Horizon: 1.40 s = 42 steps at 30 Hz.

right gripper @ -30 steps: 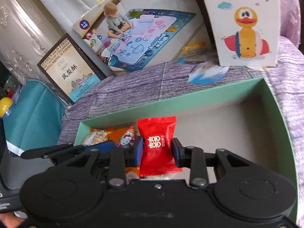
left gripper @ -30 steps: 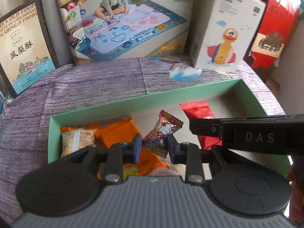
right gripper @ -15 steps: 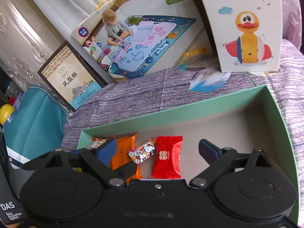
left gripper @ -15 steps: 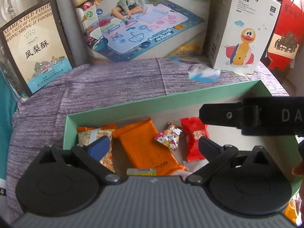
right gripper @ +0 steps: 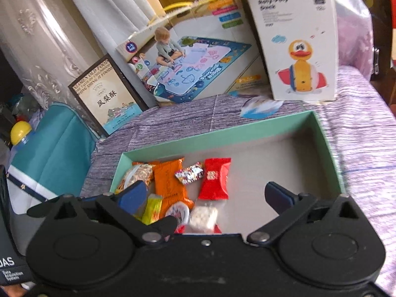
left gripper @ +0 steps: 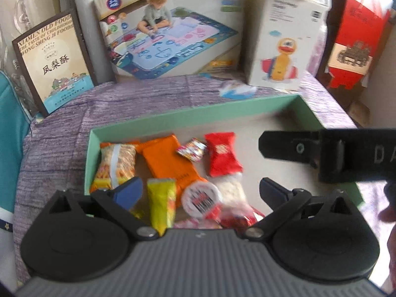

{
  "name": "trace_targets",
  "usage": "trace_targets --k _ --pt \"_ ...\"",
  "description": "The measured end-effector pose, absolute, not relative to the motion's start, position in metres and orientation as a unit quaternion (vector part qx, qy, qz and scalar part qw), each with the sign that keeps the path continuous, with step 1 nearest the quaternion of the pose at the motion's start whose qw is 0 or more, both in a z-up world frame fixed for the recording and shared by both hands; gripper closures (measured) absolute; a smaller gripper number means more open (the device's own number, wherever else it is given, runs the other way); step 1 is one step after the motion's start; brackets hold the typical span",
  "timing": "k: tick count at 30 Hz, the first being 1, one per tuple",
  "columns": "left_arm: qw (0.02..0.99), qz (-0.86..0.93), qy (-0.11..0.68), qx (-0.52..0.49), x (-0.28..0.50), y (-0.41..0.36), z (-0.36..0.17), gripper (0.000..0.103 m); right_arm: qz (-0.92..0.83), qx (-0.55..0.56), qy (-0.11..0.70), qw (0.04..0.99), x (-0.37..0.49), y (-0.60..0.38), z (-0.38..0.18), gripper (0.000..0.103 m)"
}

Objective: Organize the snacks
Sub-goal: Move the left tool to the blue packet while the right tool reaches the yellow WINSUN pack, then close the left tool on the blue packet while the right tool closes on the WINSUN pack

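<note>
Both grippers hovering, fingers spread, empty — left gripper nearer: yellow packet lying between its fingers, long axis pointing away; right gripper alongside.

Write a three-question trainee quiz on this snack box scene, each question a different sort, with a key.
1. True or false: the left gripper is shut on the red packet.
2. Multiple choice: in the green box, the small patterned candy lies between the orange packet and which item? A) yellow packet B) red packet C) round white-lidded snack
3. Fill in: the box's right half is ___ of snacks.

Key
1. False; both the left gripper and the right gripper are open and hold nothing.
2. B
3. bare; all snacks sit in the left half.
</note>
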<state>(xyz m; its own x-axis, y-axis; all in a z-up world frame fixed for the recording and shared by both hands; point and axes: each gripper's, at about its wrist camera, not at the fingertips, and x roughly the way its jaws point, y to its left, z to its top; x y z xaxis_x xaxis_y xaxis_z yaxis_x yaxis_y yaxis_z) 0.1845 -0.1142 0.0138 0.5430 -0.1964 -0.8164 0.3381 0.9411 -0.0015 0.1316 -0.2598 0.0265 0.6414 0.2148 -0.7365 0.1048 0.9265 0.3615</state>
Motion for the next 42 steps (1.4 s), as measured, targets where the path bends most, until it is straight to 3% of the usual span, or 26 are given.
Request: trace_targets --k 16,20,22,23,28,32,33,34,42 --pt "0.836 -0.216 0.494 0.101 0.079 -0.169 -0.014 0.000 -0.016 0.185 0.436 0.881 0.005 -0.313 0.016 0.001" --pt "0.825 -0.217 0.510 0.107 0.068 -0.186 -0.029 0.000 -0.023 0.203 0.440 0.875 -0.013 -0.328 0.005 0.018" --pt "0.824 -0.216 0.513 0.108 0.067 -0.192 -0.034 0.000 -0.019 0.214 0.445 0.869 -0.017 -0.333 -0.001 0.034" --pt "0.823 -0.216 0.514 0.107 0.066 -0.195 -0.036 0.001 -0.017 0.219 0.449 0.866 -0.020 -0.335 -0.005 0.037" --pt "0.817 -0.225 0.520 0.106 0.065 -0.207 -0.044 0.018 -0.010 0.244 0.456 0.856 -0.034 -0.343 -0.019 0.060" --pt "0.809 -0.232 0.529 0.109 0.067 -0.218 -0.053 0.030 -0.005 0.256 0.462 0.849 -0.043 -0.344 -0.027 0.063" --pt "0.807 -0.238 0.530 0.108 0.066 -0.219 -0.055 0.037 -0.004 0.258 0.465 0.847 -0.045 -0.344 -0.029 0.065" --pt "0.807 -0.239 0.529 0.112 0.066 -0.219 -0.057 0.052 -0.004 0.262 0.468 0.844 -0.046 -0.344 -0.031 0.065" --pt "0.810 -0.237 0.525 0.113 0.064 -0.189 -0.060 0.067 0.018 0.275 0.490 0.827 -0.061 -0.327 -0.037 0.065"
